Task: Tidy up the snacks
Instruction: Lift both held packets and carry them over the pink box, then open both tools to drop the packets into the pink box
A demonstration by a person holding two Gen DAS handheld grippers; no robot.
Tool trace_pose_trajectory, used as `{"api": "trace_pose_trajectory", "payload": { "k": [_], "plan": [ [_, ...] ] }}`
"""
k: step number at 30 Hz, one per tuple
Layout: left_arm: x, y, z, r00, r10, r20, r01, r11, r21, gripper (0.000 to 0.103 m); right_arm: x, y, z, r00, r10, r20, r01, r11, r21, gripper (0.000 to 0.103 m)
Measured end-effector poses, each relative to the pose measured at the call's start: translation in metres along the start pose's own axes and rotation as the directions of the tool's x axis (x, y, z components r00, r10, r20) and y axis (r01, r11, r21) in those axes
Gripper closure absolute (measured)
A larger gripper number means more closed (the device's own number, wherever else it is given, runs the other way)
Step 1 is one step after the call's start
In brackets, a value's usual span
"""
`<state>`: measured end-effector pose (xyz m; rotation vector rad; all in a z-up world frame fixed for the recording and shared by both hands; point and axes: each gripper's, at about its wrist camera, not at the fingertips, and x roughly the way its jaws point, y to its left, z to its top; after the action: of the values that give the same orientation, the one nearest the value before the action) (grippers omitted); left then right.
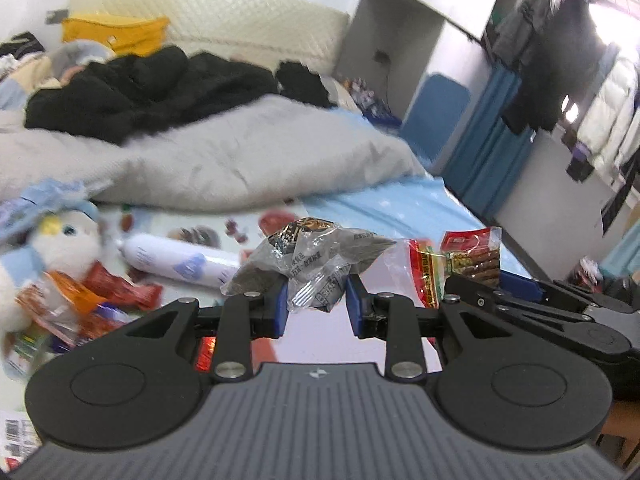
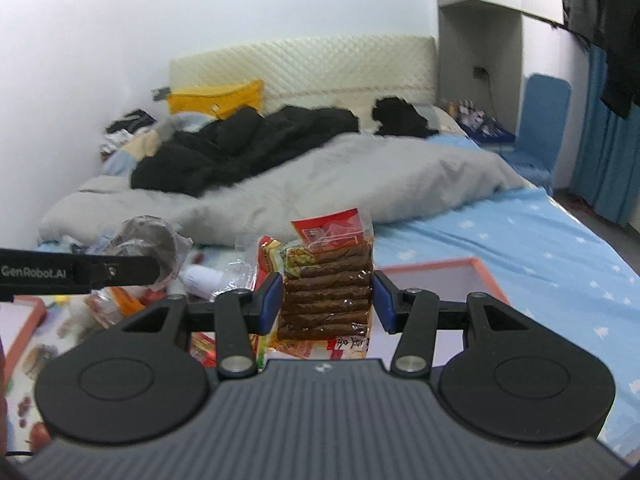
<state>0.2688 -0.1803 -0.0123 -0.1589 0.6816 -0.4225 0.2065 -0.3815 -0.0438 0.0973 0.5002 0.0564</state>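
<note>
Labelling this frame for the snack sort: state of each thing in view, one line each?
left gripper: jaws shut on the grey packet
grey packet: crumpled, held clear of the bed
right gripper: jaws shut on the brown-stick packet
brown-stick packet: upright, sealed, held
white tube: lying on its side
pink-rimmed tray: lying flat on the bed
plush toy: lying among wrappers

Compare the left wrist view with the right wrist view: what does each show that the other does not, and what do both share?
Only the left wrist view shows the plush toy and the hanging clothes. Only the right wrist view shows the pink-rimmed tray beyond the right claw. Both show the grey snack packet in the left claw, the brown-stick snack pack, the white tube and the grey duvet.
</note>
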Motion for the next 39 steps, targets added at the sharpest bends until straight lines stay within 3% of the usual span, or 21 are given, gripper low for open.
{"api": "trace_pose_trajectory", "payload": {
  "k": [7,15,19,21,22,23,31,39],
  "plan": [
    [0.048,-0.031,-0.021,0.992,-0.032,-0.118,0.038,0.998,0.051,0.069,0.025,-0.029,-0.031,0.994,-0.040,-0.097,0.044,0.998,0.036,0.052],
    [0.095,-0.036,-0.046,0.966,-0.030,-0.255,0.036,0.999,0.020,0.069,0.053,-0.051,-0.069,0.973,-0.073,-0.220,0.083,0.996,0.040,0.051],
    [0.101,-0.038,-0.050,0.968,-0.025,-0.251,0.035,0.999,0.038,0.067,0.062,-0.056,-0.082,0.963,-0.058,-0.264,0.073,0.996,0.049,0.051],
    [0.102,-0.036,-0.049,0.966,-0.016,-0.257,0.027,0.999,0.040,0.062,0.063,-0.057,-0.083,0.961,-0.059,-0.271,0.077,0.996,0.054,0.039],
    [0.100,-0.035,-0.049,0.967,-0.014,-0.253,0.025,0.999,0.040,0.061,0.062,-0.057,-0.083,0.961,-0.065,-0.268,0.081,0.996,0.048,0.028],
    [0.100,-0.034,-0.048,0.968,-0.013,-0.249,0.024,0.999,0.041,0.061,0.061,-0.055,-0.082,0.963,-0.066,-0.261,0.079,0.996,0.042,0.026],
    [0.076,-0.023,-0.037,0.980,-0.003,-0.200,0.011,0.999,0.039,0.061,0.046,-0.052,-0.066,0.978,-0.033,-0.205,0.047,0.997,0.064,0.026],
    [0.033,-0.010,-0.019,0.994,0.018,-0.108,-0.013,0.999,0.042,0.061,0.015,-0.035,-0.035,0.996,0.007,-0.092,0.000,0.997,0.072,0.026]
  ]
}}
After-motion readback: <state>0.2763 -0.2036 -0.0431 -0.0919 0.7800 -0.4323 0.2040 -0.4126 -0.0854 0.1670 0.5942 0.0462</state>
